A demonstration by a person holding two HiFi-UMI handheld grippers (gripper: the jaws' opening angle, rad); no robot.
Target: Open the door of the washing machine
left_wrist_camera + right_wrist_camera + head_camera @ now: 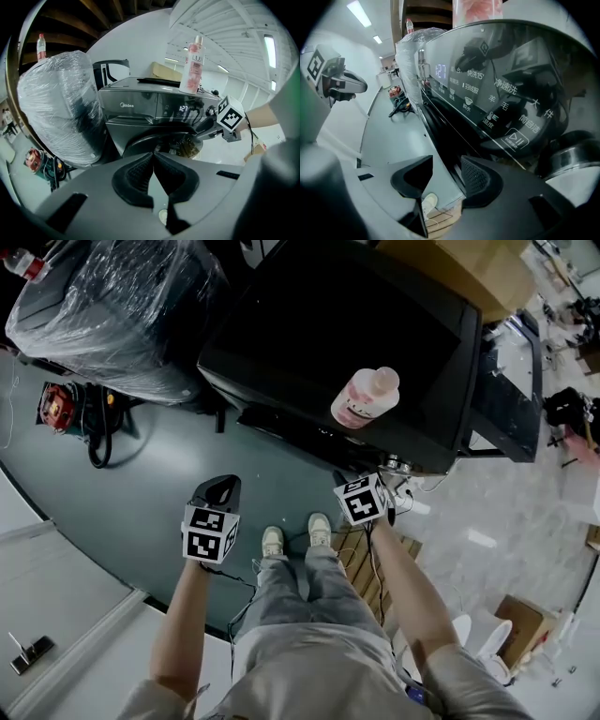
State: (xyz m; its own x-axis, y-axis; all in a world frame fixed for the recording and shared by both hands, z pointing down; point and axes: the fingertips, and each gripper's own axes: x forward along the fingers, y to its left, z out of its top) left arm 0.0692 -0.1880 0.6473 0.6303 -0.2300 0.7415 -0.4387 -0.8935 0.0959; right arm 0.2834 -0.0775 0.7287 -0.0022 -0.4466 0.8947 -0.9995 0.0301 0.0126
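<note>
Your right gripper (447, 161) has its fingers (480, 180) spread wide and holds nothing. The dark edge of the door (154, 138) runs down through the gap between them, and whether either finger touches it cannot be told. Your left gripper (153, 154) is empty, its fingers (136, 176) closed tip to tip. The washing machine (347, 324) stands well ahead of those fingers.

The main risk is probably a poor bite. If you close on the smooth front instead of the door's edge, the fingers will likely slip off and the door will stay put. The lit control panel (497, 108) sits just above and beyond the right fingers, so a stray nudge there could press a button. A pink bottle (366, 397) stands upright on the machine's top, above the right fingers near the front edge, and a sharp yank could shake it over. The left fingers are too far away to steady anything.

The door lies on the machine's front and faces you. It looks round, so it has no real long axis. Seen from the right gripper view, its edge runs roughly top to bottom between the fingers. No view shows whether it is latched.
</note>
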